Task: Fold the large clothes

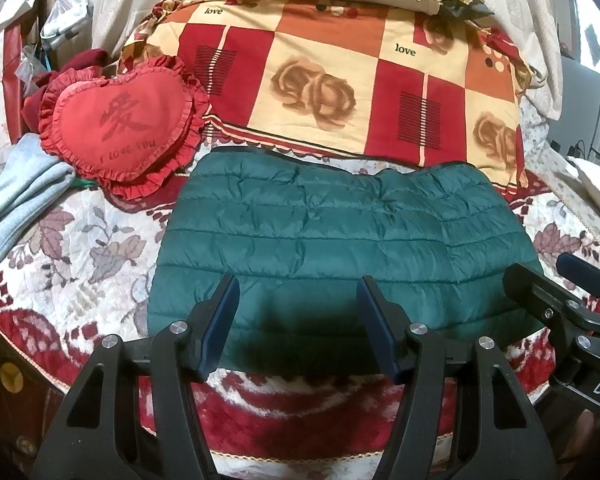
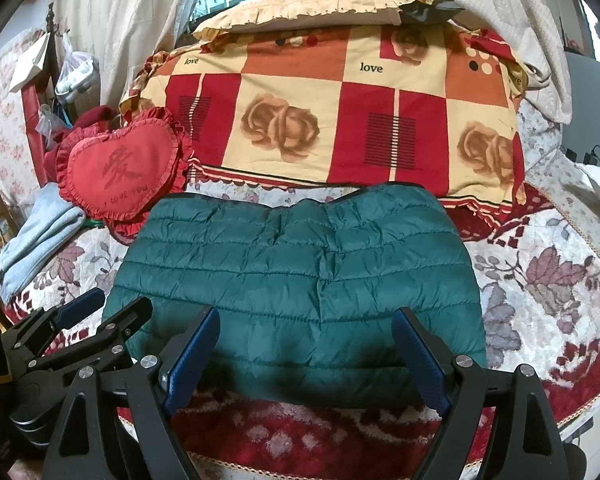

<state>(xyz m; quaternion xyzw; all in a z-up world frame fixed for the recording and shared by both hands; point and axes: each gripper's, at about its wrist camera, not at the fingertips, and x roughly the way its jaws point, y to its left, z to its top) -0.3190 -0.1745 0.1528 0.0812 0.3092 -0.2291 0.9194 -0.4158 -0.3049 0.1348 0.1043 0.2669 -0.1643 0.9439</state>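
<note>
A dark green quilted puffer jacket (image 1: 320, 248) lies folded into a flat rectangle on the bed; it also shows in the right wrist view (image 2: 296, 280). My left gripper (image 1: 298, 292) is open and empty, hovering over the jacket's near edge. My right gripper (image 2: 306, 320) is open and empty, also above the near edge. The right gripper shows at the right of the left wrist view (image 1: 560, 276). The left gripper shows at the lower left of the right wrist view (image 2: 112, 304).
A floral red and white bedspread (image 1: 80, 256) covers the bed. A red heart cushion (image 1: 120, 120) and light blue cloth (image 1: 16, 200) lie at the left. A large checked quilt (image 1: 340, 80) is stacked behind the jacket.
</note>
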